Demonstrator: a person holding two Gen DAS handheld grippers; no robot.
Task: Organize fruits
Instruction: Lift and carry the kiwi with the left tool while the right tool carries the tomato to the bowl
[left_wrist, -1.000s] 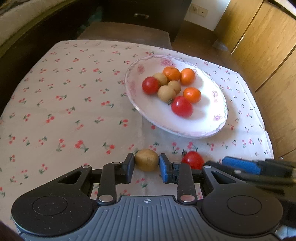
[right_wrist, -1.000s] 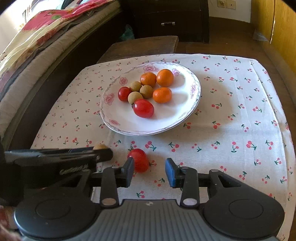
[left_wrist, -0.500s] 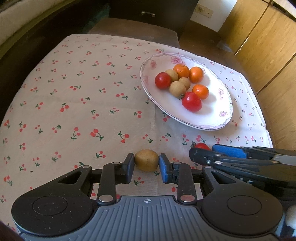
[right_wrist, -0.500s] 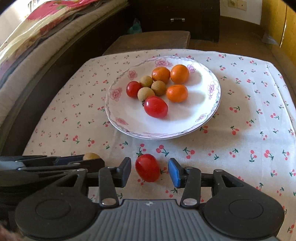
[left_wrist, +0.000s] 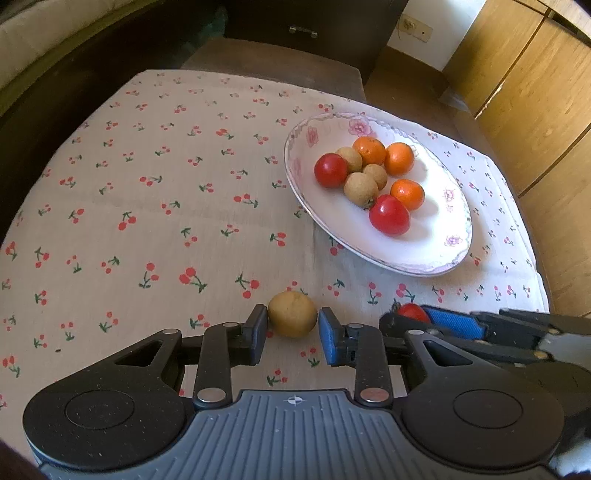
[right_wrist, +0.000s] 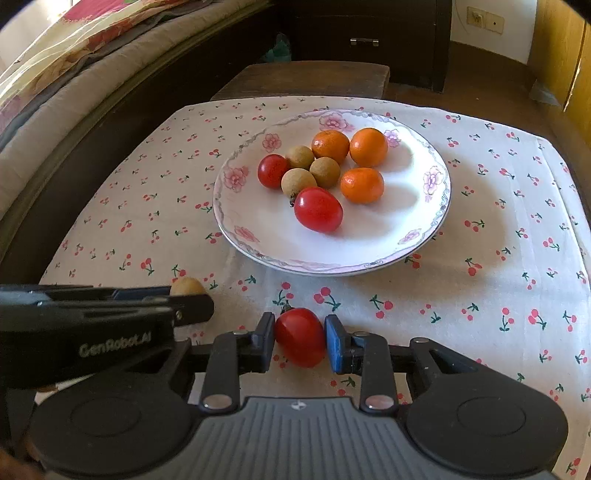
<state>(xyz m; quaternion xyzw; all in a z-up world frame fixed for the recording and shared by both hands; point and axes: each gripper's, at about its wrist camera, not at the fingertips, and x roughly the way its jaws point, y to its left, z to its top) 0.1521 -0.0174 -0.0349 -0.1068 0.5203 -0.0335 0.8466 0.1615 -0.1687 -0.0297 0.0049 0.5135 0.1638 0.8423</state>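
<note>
Item one: left claw (left_wrist: 292, 325), pinching a small brown fruit (left_wrist: 292, 313) between its two pads, low over the bench (left_wrist: 147, 221). We cannot tell whether the fruit has left the cloth. We hold this grip unchanged from a second ago; the same fruit sits between the same pads.

Item two: right claw (right_wrist: 300, 339), pinching a loose red tomato (right_wrist: 301, 336). This is the fresh change. A second ago its pads stood spread with the tomato against the left one only; its jaws have just been closing, and both pads now press the tomato's sides. In the left view we see this claw (left_wrist: 413, 319) just beside the other, with the tomato (left_wrist: 412, 312) peeping out at its tip.

Item three: white flowered plate (right_wrist: 424, 236), farther back on the bench. It carries three oranges (right_wrist: 362, 184), three small brown fruits (right_wrist: 298, 181) and two red tomatoes (right_wrist: 317, 208), bunched toward its left and middle; its right and near parts lie bare.

Item four: cherry-print cloth (right_wrist: 498, 258), covering the bench; no other loose fruit shows on it.

Our reading: with both strays gripped, we judge the picking step done and the carry to the plate next. The bare right part offers clear room to set them down. Both fruits are round and smooth and may roll once released.
</note>
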